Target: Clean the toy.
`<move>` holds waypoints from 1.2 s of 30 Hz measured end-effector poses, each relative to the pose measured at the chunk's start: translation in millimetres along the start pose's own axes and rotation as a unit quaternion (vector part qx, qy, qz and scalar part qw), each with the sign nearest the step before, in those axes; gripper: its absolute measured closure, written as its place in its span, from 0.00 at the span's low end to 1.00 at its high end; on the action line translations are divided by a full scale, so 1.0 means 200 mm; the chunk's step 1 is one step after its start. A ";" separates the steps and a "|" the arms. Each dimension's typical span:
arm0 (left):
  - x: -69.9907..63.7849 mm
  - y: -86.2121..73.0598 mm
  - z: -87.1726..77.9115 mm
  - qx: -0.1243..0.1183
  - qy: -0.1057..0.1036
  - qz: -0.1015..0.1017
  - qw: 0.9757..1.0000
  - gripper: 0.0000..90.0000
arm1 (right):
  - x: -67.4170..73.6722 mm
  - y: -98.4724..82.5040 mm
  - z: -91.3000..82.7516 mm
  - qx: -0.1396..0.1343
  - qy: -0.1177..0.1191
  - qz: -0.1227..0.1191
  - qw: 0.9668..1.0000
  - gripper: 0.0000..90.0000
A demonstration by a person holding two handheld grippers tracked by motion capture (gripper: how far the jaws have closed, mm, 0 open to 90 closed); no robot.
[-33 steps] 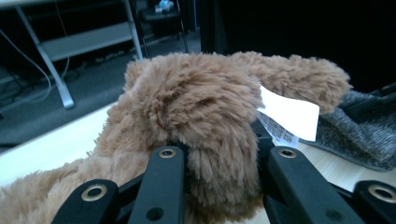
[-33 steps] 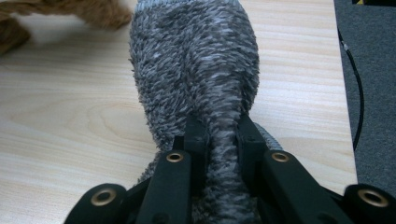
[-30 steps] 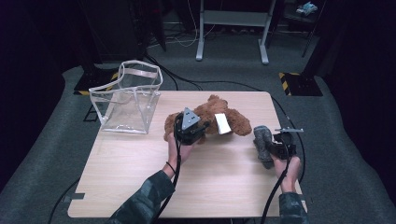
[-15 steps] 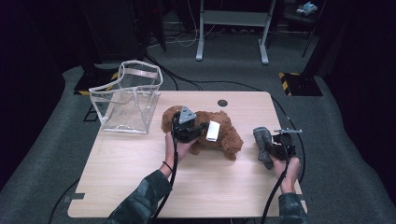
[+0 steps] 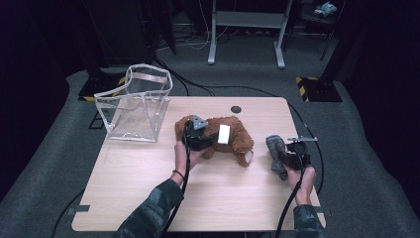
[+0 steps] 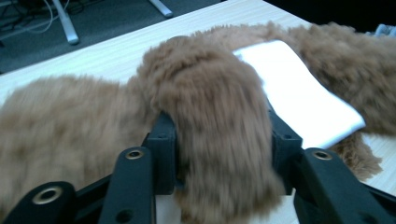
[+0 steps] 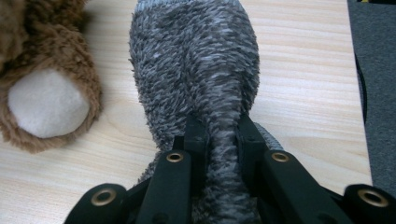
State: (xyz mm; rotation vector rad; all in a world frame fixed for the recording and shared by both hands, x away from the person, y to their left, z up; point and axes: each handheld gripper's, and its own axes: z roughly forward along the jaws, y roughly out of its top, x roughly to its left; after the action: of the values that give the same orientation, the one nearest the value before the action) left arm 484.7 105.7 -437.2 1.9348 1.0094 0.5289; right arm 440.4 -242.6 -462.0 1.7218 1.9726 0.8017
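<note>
Toward the bench's point(image 5: 148, 198) far left corner, a clear plastic bag point(image 5: 134, 104) is standing upright with its mouth open, well apart from both hands. Near the middle of the bench, the brown plush toy point(image 5: 233, 131) is lying flat, a white label point(image 5: 224, 134) showing on its back. The left gripper point(image 5: 198, 139) is resting over the toy's left end; in the left gripper view a furry limb point(image 6: 219, 135) is sitting between the fingers point(image 6: 161, 149), which have just been opening, so the hold is loosening though the fur is bulging against both pads. I judge this to be the setting-down of the brown toy on the bench, with the release under way.

Close to the right edge, the right gripper point(image 5: 287, 158) is keeping its fingers point(image 7: 196, 140) clenched on the grey plush toy point(image 7: 196, 74), which is lying on the bench just beside the brown toy's pale-soled foot point(image 7: 46, 102).

Next, the left fingers are likely needing to spread fully and lift clear without dragging fur along. If the toys are bound for the bag, either hand is facing a long carry across to that far left corner and a drop through the open mouth.
</note>
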 end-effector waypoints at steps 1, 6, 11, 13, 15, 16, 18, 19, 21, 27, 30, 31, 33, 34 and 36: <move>0.00 0.00 0.00 0.002 0.007 0.002 1.000 0.56 | 0.00 0.00 0.00 0.000 0.000 -0.002 1.000 0.88; -0.01 -0.02 -0.03 -0.001 0.021 -0.001 1.000 0.40 | 0.01 0.02 0.01 0.005 0.000 0.000 1.000 0.88; -0.01 -0.06 0.02 0.021 0.031 -0.005 0.999 0.34 | 0.04 0.03 0.02 0.003 0.004 -0.008 1.000 0.88; -0.01 -0.08 0.05 0.036 0.033 -0.011 0.999 0.33 | 0.04 0.03 0.02 0.002 0.005 -0.008 1.000 0.88; -0.03 -0.10 0.10 0.044 0.035 -0.022 0.998 0.33 | 0.04 0.03 0.02 0.005 0.004 -0.004 1.000 0.88; -0.04 -0.11 0.11 0.051 0.036 -0.021 0.998 0.33 | 0.04 0.03 0.02 0.003 0.005 -0.004 1.000 0.88; -0.06 -0.12 0.15 0.070 0.039 -0.013 0.997 0.32 | 0.03 0.02 0.02 0.001 0.005 -0.006 1.000 0.88; -0.07 -0.13 0.17 0.074 0.042 -0.014 0.996 0.32 | 0.03 0.02 0.02 0.001 0.005 -0.003 1.000 0.88; -0.08 -0.14 0.21 0.088 0.051 -0.013 0.995 0.32 | 0.02 0.02 0.02 0.001 0.005 -0.004 1.000 0.88; -0.08 -0.20 0.30 0.116 0.065 -0.017 0.991 0.59 | 0.02 0.00 0.01 0.002 0.006 0.002 1.000 0.88; -0.07 -0.22 0.29 0.104 0.057 -0.010 0.993 0.74 | 0.01 -0.01 0.01 -0.001 0.007 0.000 1.000 0.88; -0.07 -0.22 0.28 0.098 0.053 -0.010 0.994 0.77 | 0.01 -0.01 0.01 -0.001 0.008 0.002 1.000 0.88; -0.06 -0.23 0.26 0.094 0.039 -0.010 0.995 0.80 | 0.01 -0.01 0.00 0.000 0.008 0.007 1.000 0.88; -0.06 -0.23 0.25 0.094 0.034 -0.007 0.995 0.80 | 0.01 -0.01 0.00 -0.001 0.008 0.006 1.000 0.88; -0.06 -0.25 0.22 0.086 0.022 -0.008 0.996 0.80 | 0.01 -0.01 0.00 -0.002 0.009 0.005 1.000 0.88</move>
State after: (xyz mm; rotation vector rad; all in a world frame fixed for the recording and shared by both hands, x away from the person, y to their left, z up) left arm 485.0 88.7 -502.5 2.0719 1.1303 0.4911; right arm 439.2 -239.9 -462.8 1.7303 1.9741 0.8278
